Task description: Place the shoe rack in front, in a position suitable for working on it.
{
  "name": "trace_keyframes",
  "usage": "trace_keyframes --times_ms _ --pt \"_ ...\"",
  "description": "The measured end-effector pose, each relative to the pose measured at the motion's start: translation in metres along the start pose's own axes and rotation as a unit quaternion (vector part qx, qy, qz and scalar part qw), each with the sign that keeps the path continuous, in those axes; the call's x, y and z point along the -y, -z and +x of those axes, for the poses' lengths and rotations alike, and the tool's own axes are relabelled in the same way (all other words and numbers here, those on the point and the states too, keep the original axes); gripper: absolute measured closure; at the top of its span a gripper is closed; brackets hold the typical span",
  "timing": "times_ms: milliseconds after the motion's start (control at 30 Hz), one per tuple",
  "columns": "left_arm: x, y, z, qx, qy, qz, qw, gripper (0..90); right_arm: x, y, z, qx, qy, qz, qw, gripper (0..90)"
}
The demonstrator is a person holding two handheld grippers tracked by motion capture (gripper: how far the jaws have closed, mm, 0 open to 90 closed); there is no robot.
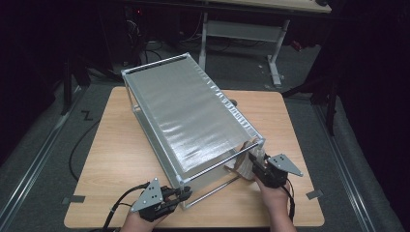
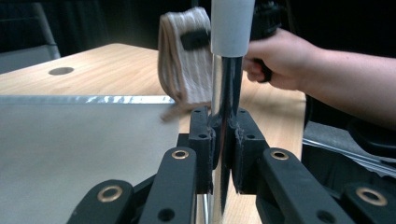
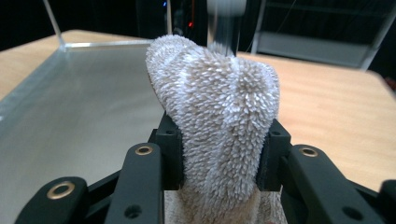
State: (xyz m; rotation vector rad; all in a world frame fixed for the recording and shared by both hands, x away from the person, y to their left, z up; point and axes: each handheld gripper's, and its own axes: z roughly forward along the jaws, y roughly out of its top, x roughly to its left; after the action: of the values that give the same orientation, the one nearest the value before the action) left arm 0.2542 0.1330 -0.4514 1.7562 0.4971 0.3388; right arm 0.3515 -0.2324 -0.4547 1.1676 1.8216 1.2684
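Left claw (image 2: pixel 223 140) clamps the rack's chrome post (image 2: pixel 225 84), right claw (image 3: pixel 219 144) squeezes a fluffy towel (image 3: pixel 219 107), perhaps brushing the rack just beyond.

Bare tabletop (image 1: pixel 121 145) left of the metal-framed rack (image 1: pixel 188 111), open for passage

One metal rack (image 1: pixel 193 116), one towel (image 1: pixel 245 165), two grippers, one table (image 1: pixel 121 159)

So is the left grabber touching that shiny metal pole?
Touching. In the left gripper view, the left gripper has both black jaws pressed against the metal pole, with no gap on either side.
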Motion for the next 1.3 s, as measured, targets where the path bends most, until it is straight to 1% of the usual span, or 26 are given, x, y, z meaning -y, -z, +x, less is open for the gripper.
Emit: trace_keyframes --times_ms 33,67,100,133,167,200,300,333,367,400,533,600,700,733,767,800,867,900,933,1000,1033,1067,1100,1200,1300 --pt "0.000 0.000 0.000 0.000 0.000 0.000 1.0000 80.5 0.000 0.000 0.000 0.000 0.000 0.000 1.0000 61.4" --pt "0.001 0.001 0.000 -0.011 0.003 -0.004 0.9999 80.4 0.005 -0.004 0.000 -0.002 -0.001 0.014 0.9999 61.1" --pt "0.001 0.001 0.000 -0.011 0.003 -0.004 0.9999 80.3 0.005 -0.004 0.000 -0.002 -0.001 0.014 0.9999 61.1" --pt "0.002 0.002 0.001 -0.020 0.004 -0.007 0.9998 80.3 0.010 -0.011 -0.001 -0.011 -0.004 0.042 0.9991 60.6" --pt "0.002 0.002 0.001 -0.020 0.004 -0.007 0.9998 80.3 0.012 -0.012 -0.002 -0.014 -0.007 0.052 0.9985 60.3" --pt "0.003 0.003 0.001 -0.027 0.003 -0.010 0.9996 80.3 0.015 -0.015 -0.002 -0.019 -0.009 0.067 0.9975 59.9" --pt "0.004 0.003 0.001 -0.033 0.003 -0.015 0.9993 80.2 0.021 -0.021 -0.003 -0.021 -0.007 0.094 0.9953 60.0" --pt "0.004 0.003 0.001 -0.033 0.003 -0.015 0.9993 80.2 0.021 -0.021 -0.003 -0.021 -0.007 0.094 0.9953 60.0" --pt "0.005 0.003 0.001 -0.035 0.007 -0.019 0.9992 80.2 0.024 -0.024 -0.002 -0.020 0.000 0.109 0.9939 60.5" --pt "0.005 0.003 0.001 -0.035 0.007 -0.019 0.9992 80.2 0.025 -0.025 -0.002 -0.017 0.001 0.114 0.9933 60.6" --pt "0.004 0.003 0.002 -0.038 0.002 -0.017 0.9991 80.0 0.027 -0.029 -0.003 -0.024 -0.005 0.140 0.9899 61.1" --pt "0.004 0.003 0.002 -0.039 0.002 -0.017 0.9991 80.1 0.027 -0.029 -0.005 -0.028 -0.008 0.143 0.9893 61.1" --pt "0.004 0.003 0.002 -0.039 0.003 -0.017 0.9991 80.2 0.027 -0.029 -0.004 -0.025 -0.007 0.141 0.9896 61.2" --pt "0.004 0.004 0.003 -0.035 0.005 -0.015 0.9993 80.2 0.028 -0.027 -0.003 -0.025 0.001 0.131 0.9910 61.7" --pt "0.004 0.004 0.003 -0.033 0.004 -0.015 0.9993 80.2 0.028 -0.026 -0.003 -0.026 0.006 0.127 0.9915 61.8" --pt "0.003 0.004 0.003 -0.032 0.004 -0.017 0.9993 80.2 0.027 -0.024 -0.003 -0.027 0.007 0.123 0.9921 61.6" --pt "0.002 0.005 0.003 -0.029 0.005 -0.019 0.9994 80.2 0.023 -0.019 -0.003 -0.023 0.009 0.104 0.9942 61.3" --pt "0.002 0.005 0.003 -0.029 0.005 -0.019 0.9994 80.2 0.023 -0.019 -0.003 -0.023 0.009 0.104 0.9942 61.3" --pt "0.002 0.004 0.004 -0.029 0.005 -0.016 0.9994 80.2 0.018 -0.014 -0.003 -0.017 0.008 0.091 0.9957 59.9" --pt "0.003 0.002 0.004 -0.026 0.004 -0.010 0.9996 80.3 0.013 -0.009 -0.004 -0.015 0.006 0.074 0.9971 58.7" --pt "0.003 0.002 0.004 -0.026 0.005 -0.011 0.9996 80.3 0.010 -0.007 -0.005 -0.014 0.007 0.069 0.9975 58.0" --pt "0.003 0.002 0.004 -0.026 0.005 -0.011 0.9996 80.4 0.010 -0.007 -0.005 -0.014 0.007 0.069 0.9975 58.0" --pt "0.002 0.001 0.004 -0.026 0.005 -0.008 0.9996 80.3 0.006 -0.003 -0.004 -0.015 0.006 0.054 0.9984 57.3" --pt "0.001 0.000 0.004 -0.027 0.005 -0.007 0.9996 80.3 -0.001 0.001 -0.003 -0.013 0.009 0.037 0.9992 56.8" --pt "0.002 0.000 0.004 -0.027 0.006 -0.008 0.9996 80.3 -0.008 0.007 -0.002 -0.009 0.008 0.018 0.9998 54.7"
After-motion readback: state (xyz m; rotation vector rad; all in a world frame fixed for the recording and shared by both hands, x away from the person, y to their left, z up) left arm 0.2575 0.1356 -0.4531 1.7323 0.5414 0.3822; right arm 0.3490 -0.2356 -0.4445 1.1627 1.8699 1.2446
